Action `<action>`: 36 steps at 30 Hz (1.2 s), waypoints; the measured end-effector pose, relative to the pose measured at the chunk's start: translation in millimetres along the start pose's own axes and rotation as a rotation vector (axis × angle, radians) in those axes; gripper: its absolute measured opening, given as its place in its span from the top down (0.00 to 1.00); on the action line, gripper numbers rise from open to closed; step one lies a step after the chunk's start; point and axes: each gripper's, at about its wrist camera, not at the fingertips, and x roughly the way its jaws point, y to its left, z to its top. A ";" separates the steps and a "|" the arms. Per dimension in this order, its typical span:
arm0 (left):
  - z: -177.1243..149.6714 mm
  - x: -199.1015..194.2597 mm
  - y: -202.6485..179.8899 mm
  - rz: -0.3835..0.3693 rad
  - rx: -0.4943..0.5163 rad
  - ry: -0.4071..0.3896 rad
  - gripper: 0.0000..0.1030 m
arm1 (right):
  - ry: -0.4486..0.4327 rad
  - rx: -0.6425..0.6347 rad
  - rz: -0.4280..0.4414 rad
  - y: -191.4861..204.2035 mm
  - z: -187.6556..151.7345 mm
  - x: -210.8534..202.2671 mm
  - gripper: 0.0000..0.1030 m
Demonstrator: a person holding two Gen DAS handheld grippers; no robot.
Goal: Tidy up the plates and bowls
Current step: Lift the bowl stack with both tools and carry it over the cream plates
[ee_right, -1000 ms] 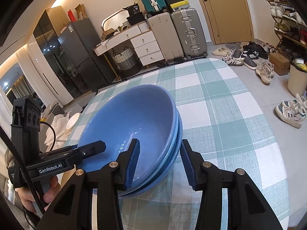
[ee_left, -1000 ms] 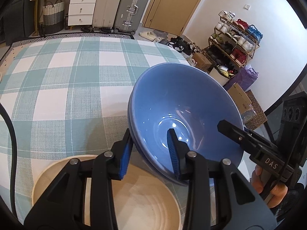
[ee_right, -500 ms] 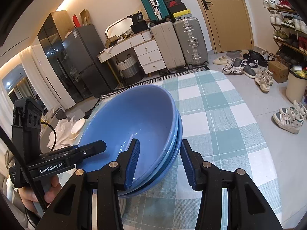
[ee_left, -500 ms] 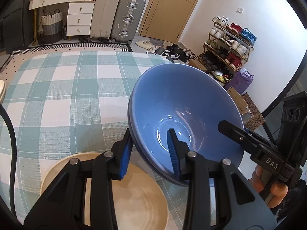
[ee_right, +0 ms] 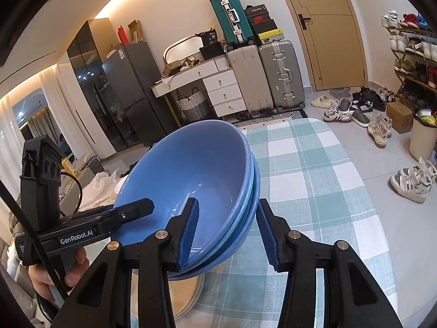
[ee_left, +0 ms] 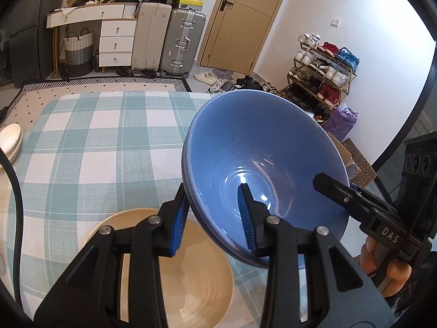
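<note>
A stack of blue bowls (ee_left: 262,158) is held up in the air above the checked table, tilted. My left gripper (ee_left: 214,218) is shut on the stack's near rim, one finger inside and one outside. My right gripper (ee_right: 226,228) is shut on the opposite rim (ee_right: 245,191) the same way. Under the stack a large beige plate (ee_left: 191,276) lies on the table; it also shows in the right wrist view (ee_right: 185,292). Each gripper shows in the other's view, the right one (ee_left: 352,199) and the left one (ee_right: 109,218).
The table has a green and white checked cloth (ee_left: 95,147). Small white bowls (ee_left: 9,142) sit at its left edge. Beyond the table are suitcases (ee_left: 180,43), a white drawer unit (ee_left: 114,43), a shoe rack (ee_left: 322,71) and shoes on the floor (ee_right: 409,183).
Both grippers have lifted the blue bowl stack higher off the table. More of the beige plate under it shows, and the table looks farther away.
</note>
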 end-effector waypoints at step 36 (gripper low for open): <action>-68.7 -118.4 62.4 0.132 -0.071 -0.038 0.69 | 0.042 -0.072 0.116 100.9 -43.8 4.6 0.56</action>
